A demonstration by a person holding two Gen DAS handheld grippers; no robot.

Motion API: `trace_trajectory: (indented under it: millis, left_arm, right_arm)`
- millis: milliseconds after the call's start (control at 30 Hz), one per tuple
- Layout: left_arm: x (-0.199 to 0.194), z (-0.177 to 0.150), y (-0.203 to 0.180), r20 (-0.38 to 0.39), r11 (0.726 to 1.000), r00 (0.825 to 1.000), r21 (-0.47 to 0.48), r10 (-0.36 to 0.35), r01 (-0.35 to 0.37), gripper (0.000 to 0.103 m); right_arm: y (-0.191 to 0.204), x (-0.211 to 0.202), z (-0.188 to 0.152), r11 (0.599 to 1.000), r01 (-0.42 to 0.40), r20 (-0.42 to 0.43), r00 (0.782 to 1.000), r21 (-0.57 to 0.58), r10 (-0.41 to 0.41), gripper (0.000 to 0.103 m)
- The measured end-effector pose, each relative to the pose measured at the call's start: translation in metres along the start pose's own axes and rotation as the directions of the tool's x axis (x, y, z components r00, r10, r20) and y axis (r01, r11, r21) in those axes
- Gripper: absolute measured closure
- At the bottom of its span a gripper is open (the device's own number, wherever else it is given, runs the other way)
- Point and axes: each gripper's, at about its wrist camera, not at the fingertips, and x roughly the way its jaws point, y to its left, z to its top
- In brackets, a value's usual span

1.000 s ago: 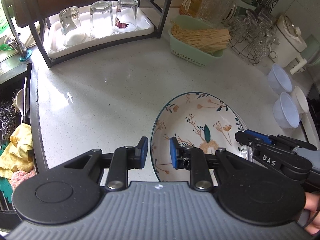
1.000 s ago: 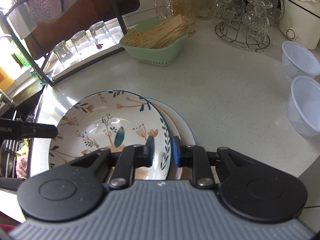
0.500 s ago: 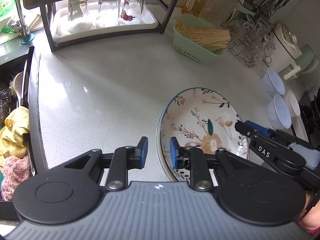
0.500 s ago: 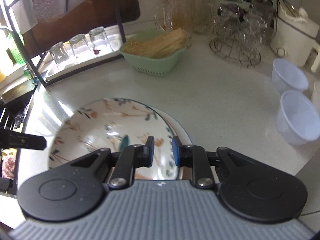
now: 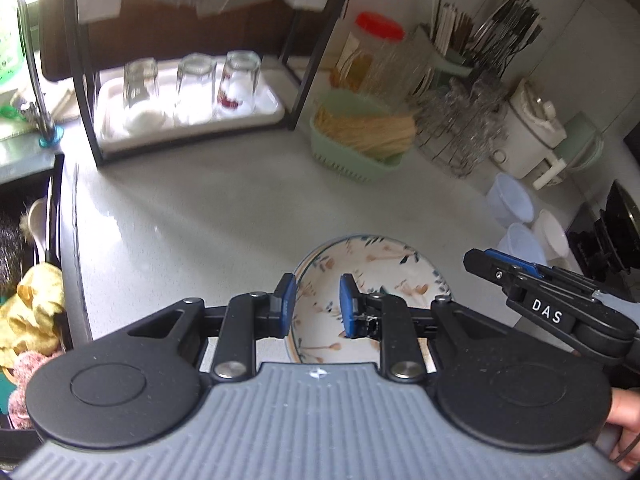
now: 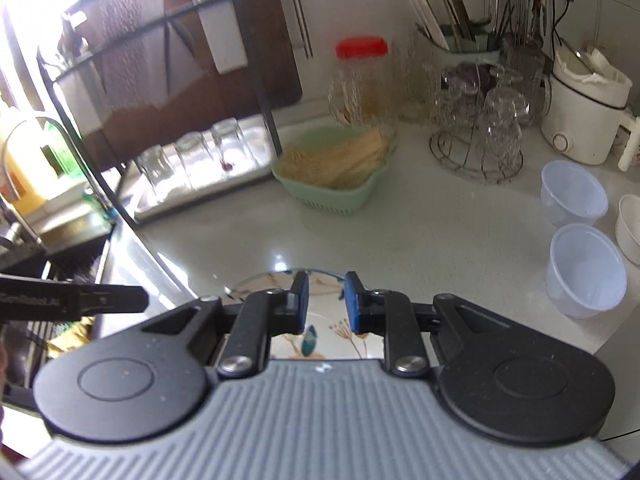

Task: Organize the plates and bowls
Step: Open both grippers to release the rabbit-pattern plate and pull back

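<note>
A floral deep plate (image 5: 380, 272) lies on the pale counter, stacked on another plate whose rim barely shows. My left gripper (image 5: 316, 304) hovers above its left rim, jaws a narrow gap apart with nothing pressed between the blue pads. My right gripper (image 6: 326, 300) hangs over the same plate (image 6: 316, 338), also narrowly parted and holding nothing. In the left wrist view the right gripper (image 5: 480, 258) reaches in from the right edge. In the right wrist view one finger of the left gripper (image 6: 136, 298) juts in from the left.
A green basket of sticks (image 5: 360, 136) and a black rack with upturned glasses (image 5: 188, 92) stand at the back. Two clear plastic bowls (image 6: 586, 276) sit at the right, near a wire glass stand (image 6: 480, 140) and a white cooker (image 6: 588, 112). The sink (image 5: 24, 240) borders the left.
Both grippers have risen and tipped upward, away from the plate, which now looks smaller and lower. The plate stays on the counter. The gaps between the pads look unchanged.
</note>
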Motion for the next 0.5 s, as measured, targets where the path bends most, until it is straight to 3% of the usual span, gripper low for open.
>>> trace_trajectory:
  millis: [267, 500]
  left_arm:
    - [-0.062, -0.004, -0.014, 0.109, 0.999, 0.994, 0.044, -0.02, 0.016, 0.077]
    - [-0.094, -0.021, -0.01, 0.141, 0.999, 0.99, 0.05, -0.005, -0.002, 0.077]
  right_arm:
    - [0.021, -0.053, 0.009, 0.999, -0.036, 0.081, 0.996, 0.019, 0.035, 0.079]
    - [0.038, -0.082, 0.0, 0.999, -0.036, 0.099, 0.994, -0.005, 0.036, 0.079]
